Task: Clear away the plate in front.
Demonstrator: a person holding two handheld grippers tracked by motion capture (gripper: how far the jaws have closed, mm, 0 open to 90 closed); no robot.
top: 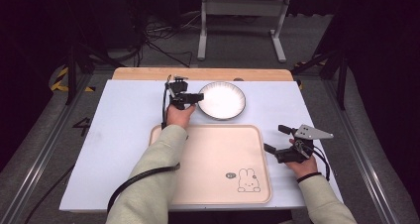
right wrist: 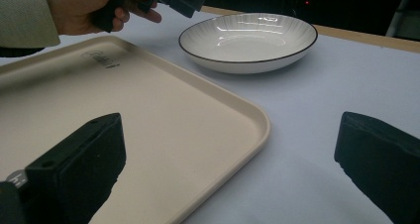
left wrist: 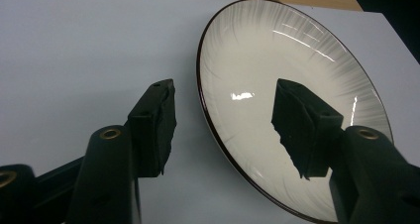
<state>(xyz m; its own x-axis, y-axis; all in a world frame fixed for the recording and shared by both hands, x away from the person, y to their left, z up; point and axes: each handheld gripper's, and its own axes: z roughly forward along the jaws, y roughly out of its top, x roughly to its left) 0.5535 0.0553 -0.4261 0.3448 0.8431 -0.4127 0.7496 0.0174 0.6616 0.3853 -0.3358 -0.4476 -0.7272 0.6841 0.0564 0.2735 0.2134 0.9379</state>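
Observation:
A white plate (top: pixel 222 100) with a thin dark rim sits at the far middle of the table, just beyond a cream tray (top: pixel 213 154) printed with a rabbit. My left gripper (top: pixel 199 98) is at the plate's left edge. In the left gripper view the plate's rim (left wrist: pixel 208 120) runs between the jaws of my left gripper (left wrist: pixel 223 115), one jaw over the table and one over the plate's inside, and neither pad presses on it. My right gripper (top: pixel 272 138) hovers open beside the tray's right edge. The right gripper view looks between its wide jaws (right wrist: pixel 228 149) at the tray corner (right wrist: pixel 257 120) and the plate (right wrist: pixel 247 40).
A pale sheet (top: pixel 124 135) covers the table, with a wooden strip (top: pixel 198 74) along its far edge. On the floor behind the table stand a metal frame (top: pixel 242 16) and loose cables (top: pixel 158 35). A black cable (top: pixel 133 179) trails from the left sleeve.

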